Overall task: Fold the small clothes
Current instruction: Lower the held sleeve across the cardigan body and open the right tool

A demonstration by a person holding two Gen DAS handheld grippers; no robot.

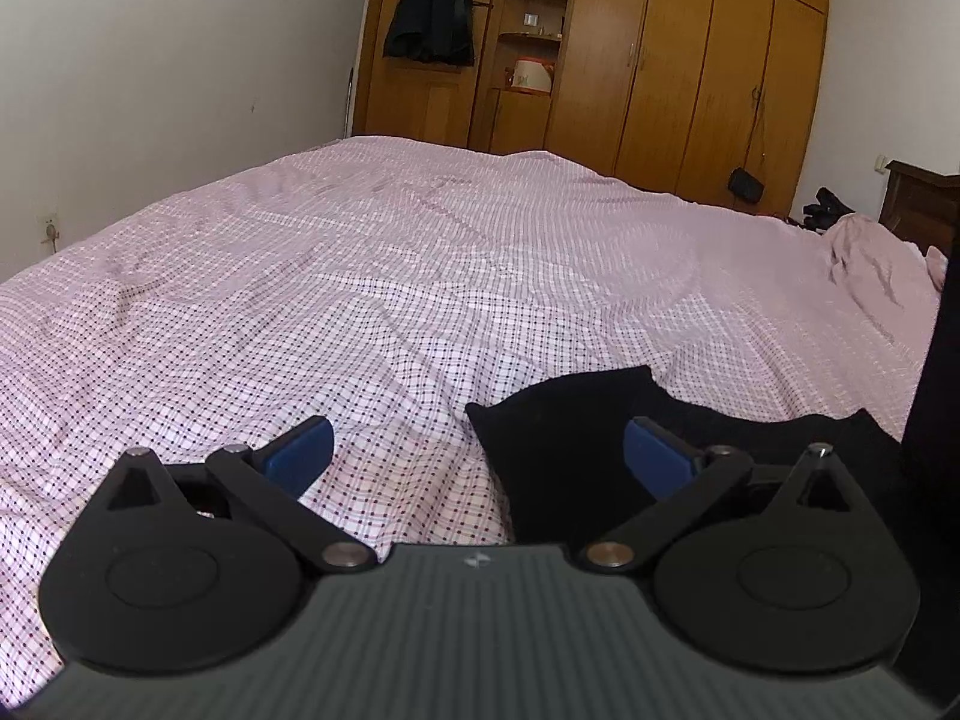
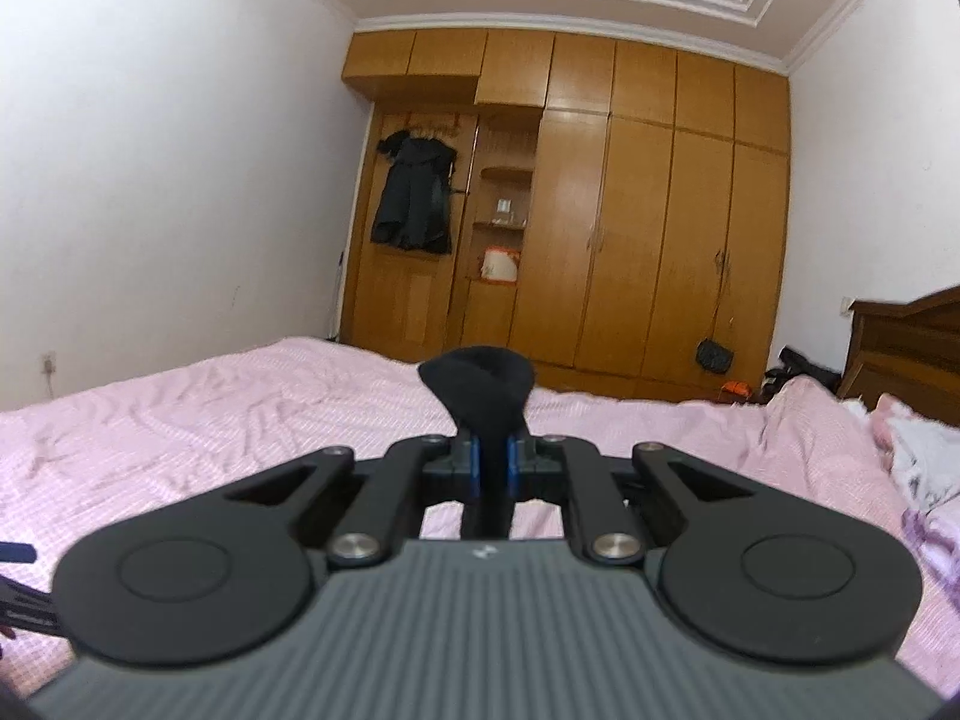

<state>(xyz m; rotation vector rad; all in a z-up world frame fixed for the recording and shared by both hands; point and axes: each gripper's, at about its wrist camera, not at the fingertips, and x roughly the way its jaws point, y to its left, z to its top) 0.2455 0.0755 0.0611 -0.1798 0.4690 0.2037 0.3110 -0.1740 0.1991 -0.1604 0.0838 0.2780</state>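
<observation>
A small black garment lies on the pink checked bedspread, under the right side of my left gripper. The left gripper is open and empty, and its right blue pad hovers over the black cloth. My right gripper is shut on a black cloth piece and holds it up above the bed; the cloth's end bunches out past the blue pads. A dark strip hangs at the right edge of the left wrist view.
A wooden wardrobe fills the far wall, with a black coat hanging on it. A dark wooden headboard and rumpled pink bedding are at the right. White wall at the left.
</observation>
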